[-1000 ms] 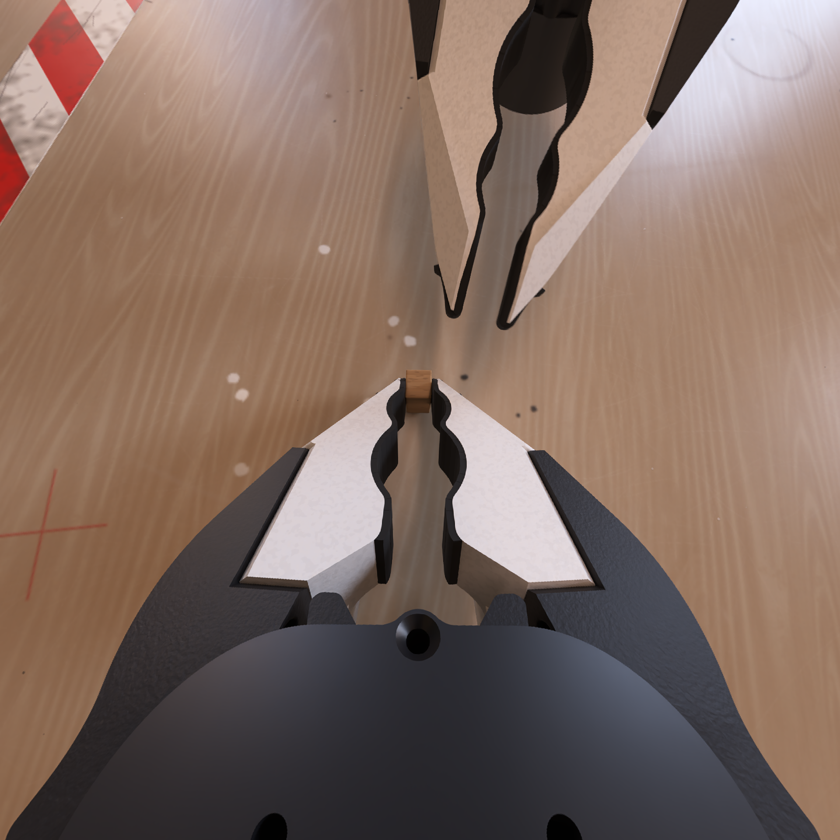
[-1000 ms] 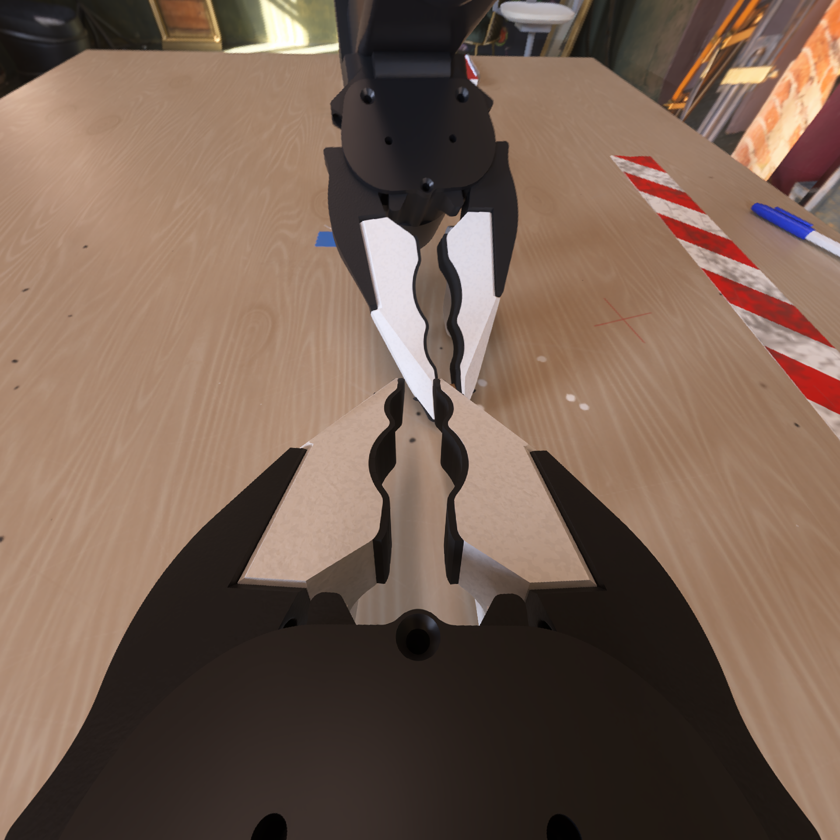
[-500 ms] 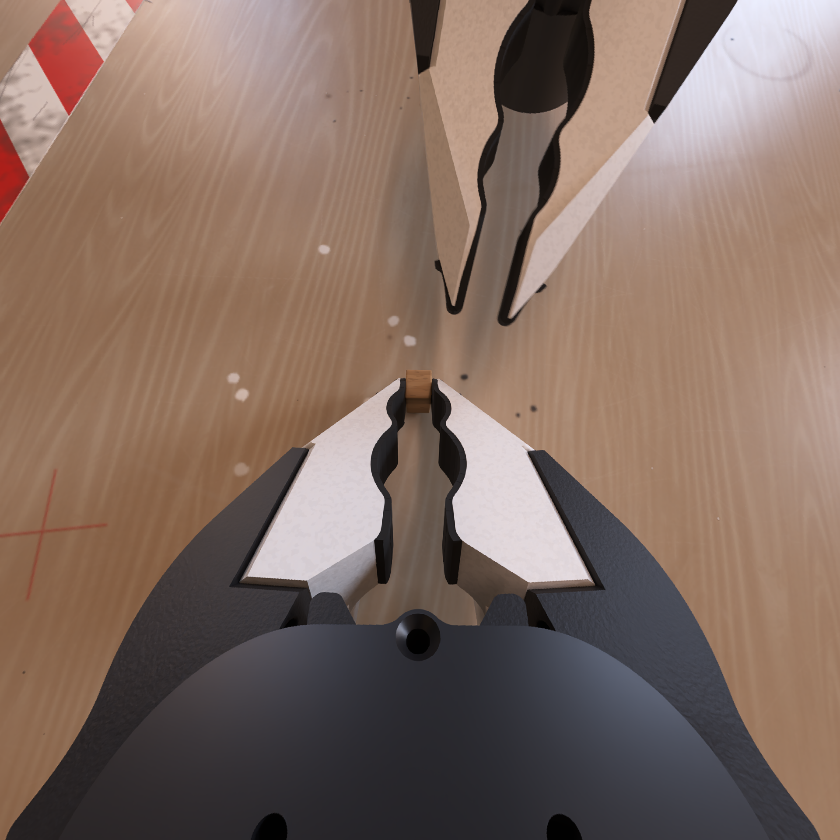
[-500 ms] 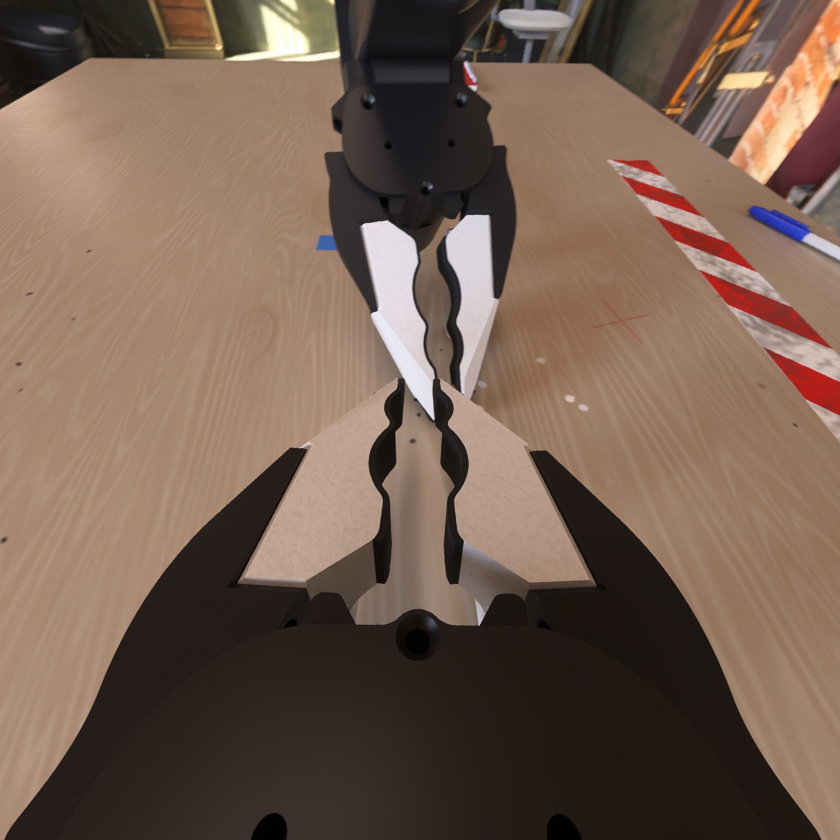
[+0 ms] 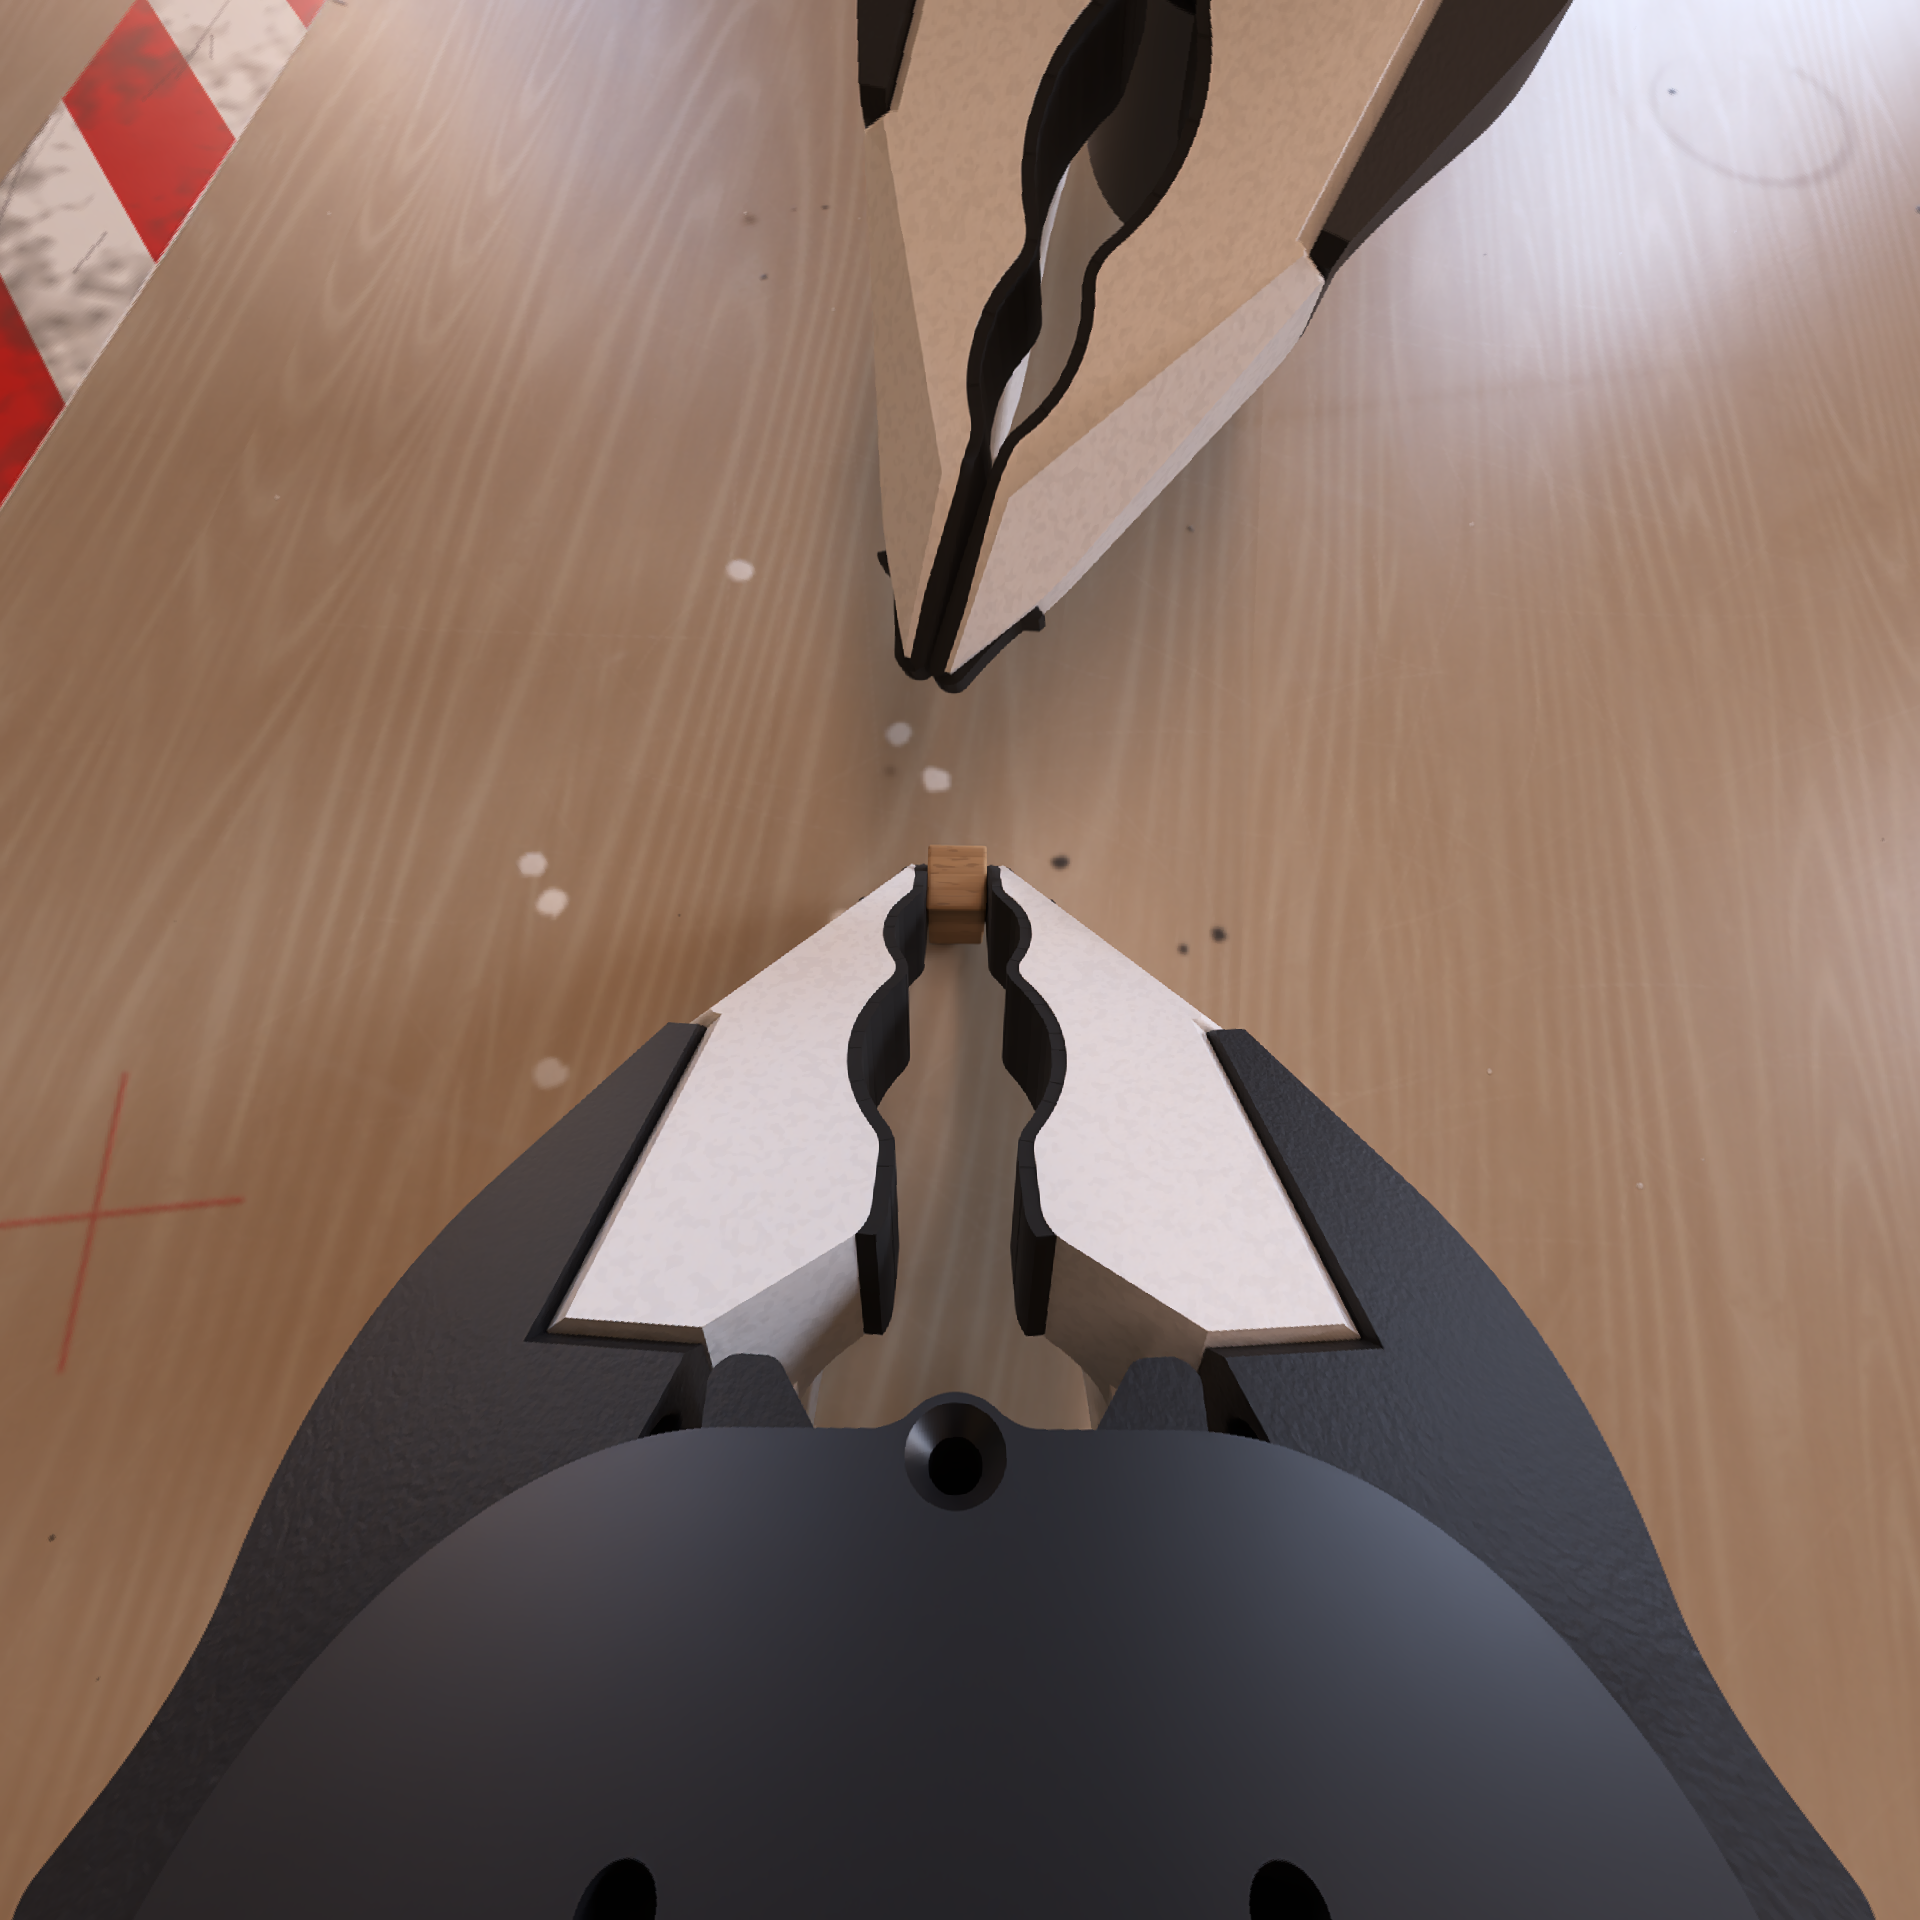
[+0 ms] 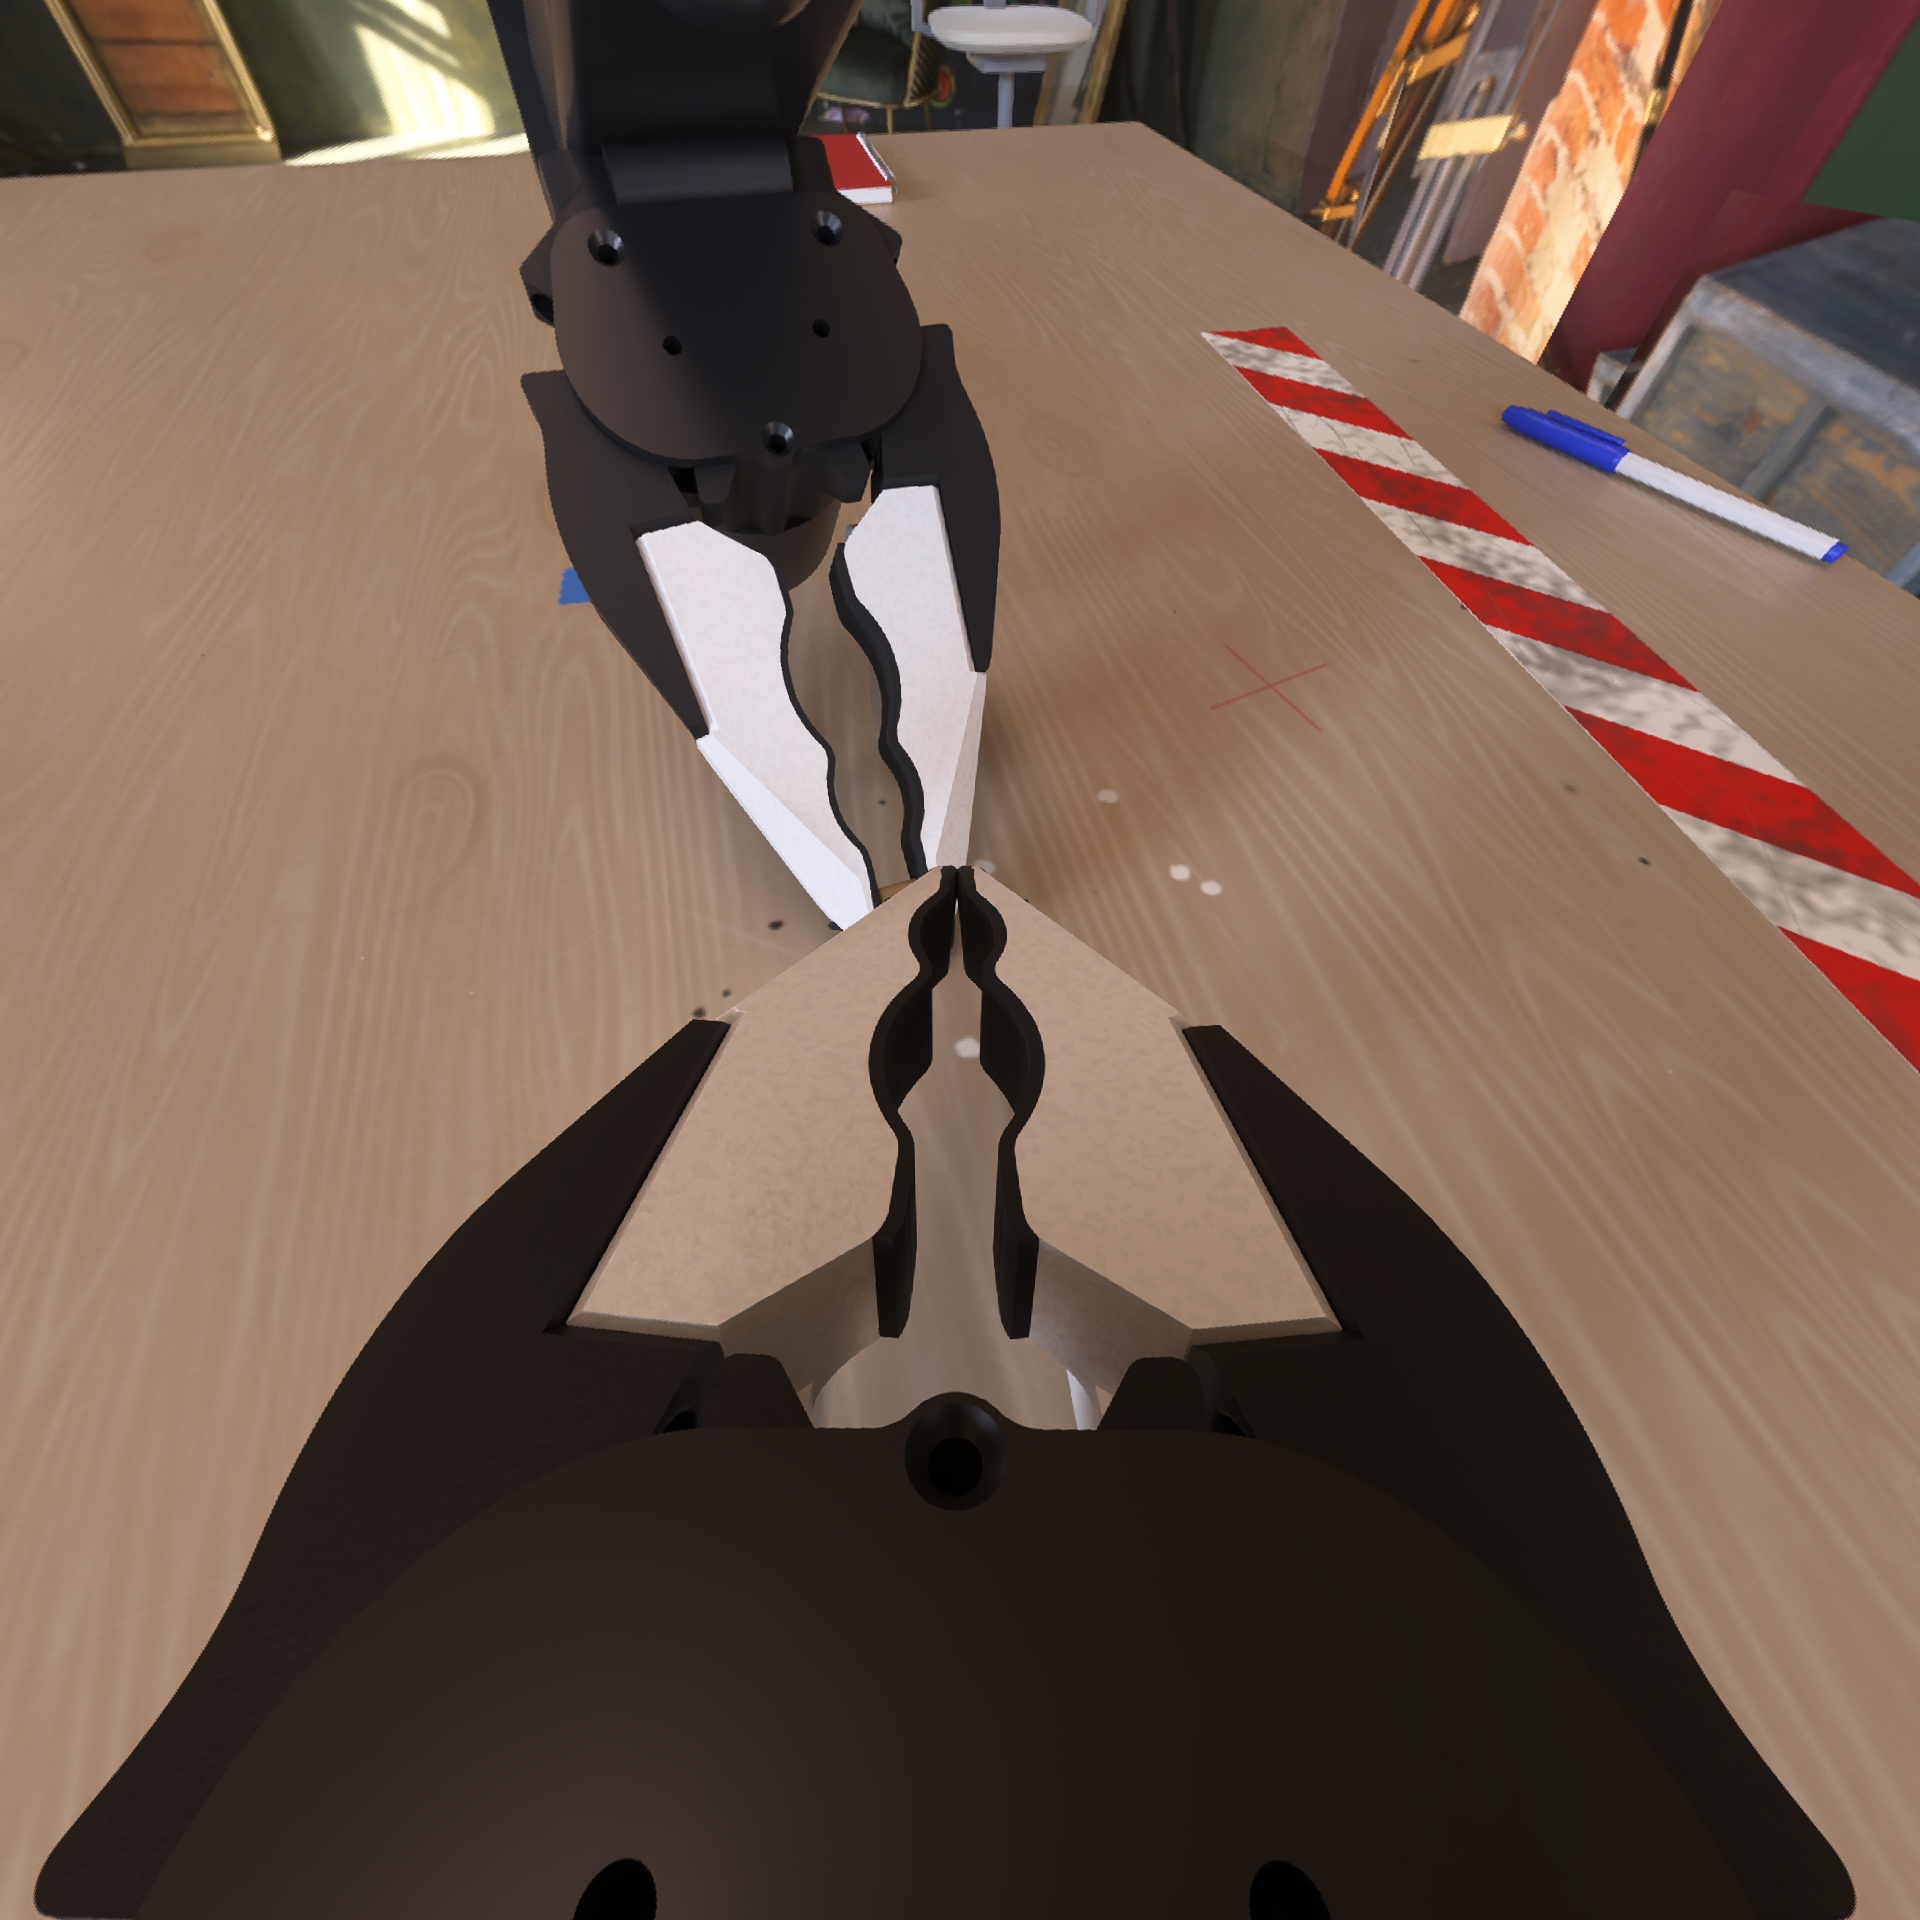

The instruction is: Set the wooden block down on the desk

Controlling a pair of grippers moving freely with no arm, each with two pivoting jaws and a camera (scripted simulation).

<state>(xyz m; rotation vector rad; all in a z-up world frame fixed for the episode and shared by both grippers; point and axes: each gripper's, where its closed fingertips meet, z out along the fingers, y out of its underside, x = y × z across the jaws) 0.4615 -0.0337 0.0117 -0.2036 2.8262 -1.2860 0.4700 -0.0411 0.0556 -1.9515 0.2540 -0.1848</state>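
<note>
You are working over a broad wooden table (image 6: 312, 831), with a red-and-white striped tape (image 6: 1558, 623) running along its right side in the right wrist view and a blue marker (image 6: 1662, 483) lying beyond it. A faint red cross (image 6: 1270, 686) is marked near the tape.

Your left tongs (image 5: 956, 883) are pinching the small wooden block (image 5: 956, 904) at their very tips, the two white fingers parted only by the block's width. The block is sitting low, close over the table; whether it is touching the surface cannot be told from here.

Your right tongs (image 6: 956, 883) are closed tip to tip and holding nothing. They are pointing at the left tongs from the far side, just beyond the block.

To do this step well, be bringing the block straight down until its underside is lying flat, then be opening the left fingers slowly and evenly so neither side drags it. Be keeping the right tongs clear, since they are near enough to knock such a small, light piece. Lift away vertically.
</note>
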